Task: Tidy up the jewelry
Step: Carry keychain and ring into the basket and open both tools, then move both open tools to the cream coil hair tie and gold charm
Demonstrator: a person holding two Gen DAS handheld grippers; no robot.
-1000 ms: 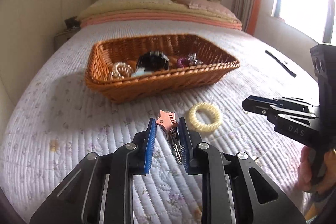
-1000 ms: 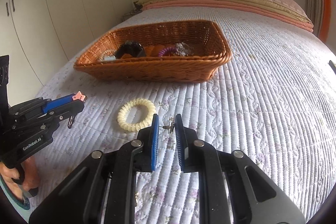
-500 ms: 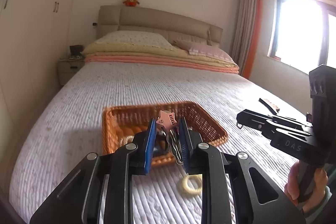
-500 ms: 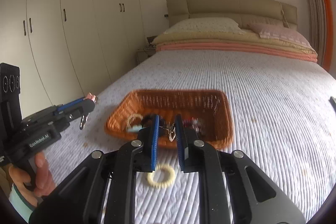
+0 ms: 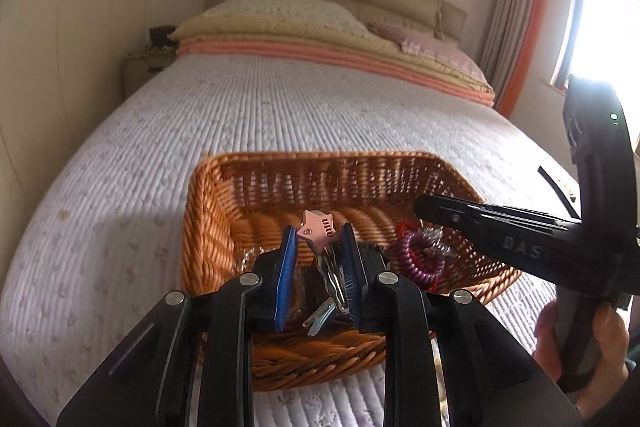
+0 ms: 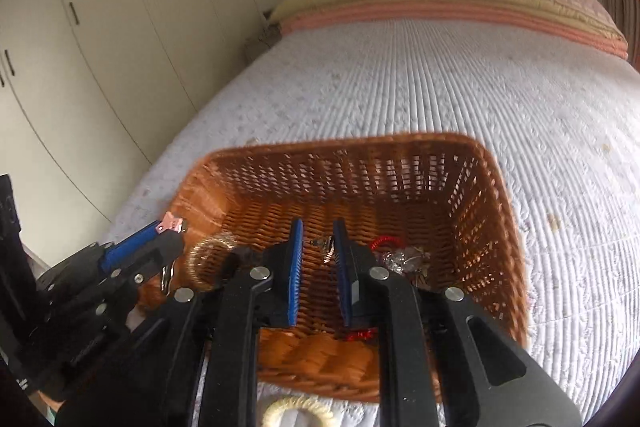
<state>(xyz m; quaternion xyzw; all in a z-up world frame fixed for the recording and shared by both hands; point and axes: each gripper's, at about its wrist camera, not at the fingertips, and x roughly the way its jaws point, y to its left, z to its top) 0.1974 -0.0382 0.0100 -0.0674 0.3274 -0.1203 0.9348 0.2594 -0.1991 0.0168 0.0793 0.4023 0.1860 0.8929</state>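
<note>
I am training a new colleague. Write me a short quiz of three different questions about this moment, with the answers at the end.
1. True or false: the left gripper holds a hair clip with a pink star-shaped end.
2. Multiple choice: where does the cream spiral hair tie lie? A) inside the wicker basket; B) on the bedspread, just outside the basket's near wall; C) between the fingers of the right gripper.
3. Short answer: over which thing are both grippers held?

Key:
1. True.
2. B.
3. The wicker basket; the right gripper carries a small metal piece between its pads.
</note>
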